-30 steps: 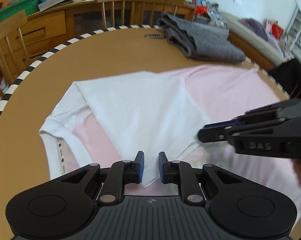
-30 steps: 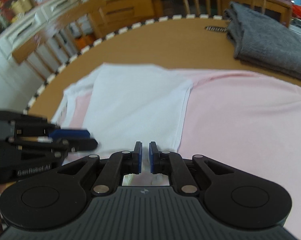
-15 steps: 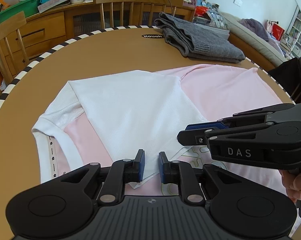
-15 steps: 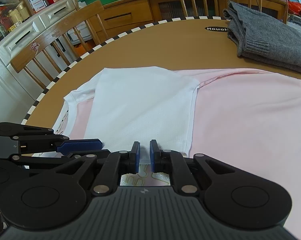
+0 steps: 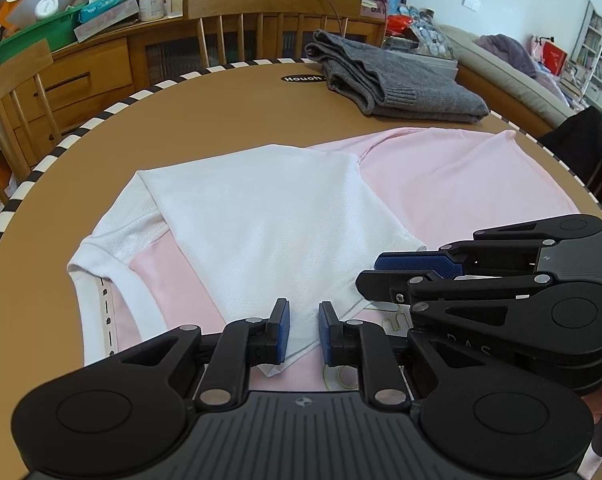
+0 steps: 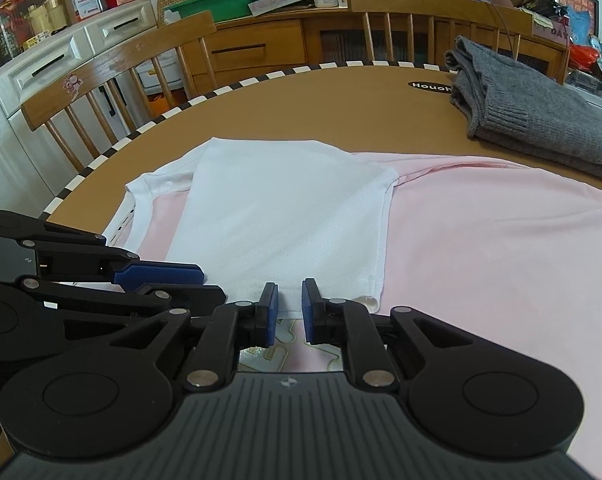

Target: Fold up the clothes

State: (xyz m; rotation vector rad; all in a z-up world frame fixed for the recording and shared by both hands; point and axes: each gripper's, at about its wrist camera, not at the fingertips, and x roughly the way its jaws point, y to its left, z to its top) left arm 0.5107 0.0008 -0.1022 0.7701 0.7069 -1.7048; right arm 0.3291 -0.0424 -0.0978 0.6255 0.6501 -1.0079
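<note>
A pink shirt (image 5: pixel 441 184) lies spread on the round table (image 5: pixel 181 120), its white mesh sleeve (image 5: pixel 269 220) folded across the chest. My left gripper (image 5: pixel 303 330) sits low over the sleeve's cuff edge. Its blue pads stand a narrow gap apart, with the white cloth lying flat between them. My right gripper (image 5: pixel 367 274) comes in from the right beside it. In the right wrist view that gripper (image 6: pixel 289 308) also shows a small gap over the cuff hem of the sleeve (image 6: pixel 285 208), with the left gripper (image 6: pixel 213 283) at its left. Neither pair of pads presses the cloth.
A folded grey sweater (image 5: pixel 393 88) lies at the table's far right, also visible as the sweater (image 6: pixel 521 120). Wooden chairs (image 6: pixel 121 76) and a cluttered sideboard (image 5: pixel 101 60) ring the far side. The shirt's white collar (image 5: pixel 101 308) points left.
The right gripper has come in closer beside the left one at the cuff. The sleeve has settled flatter on the shirt. The right pads stand slightly wider apart.
</note>
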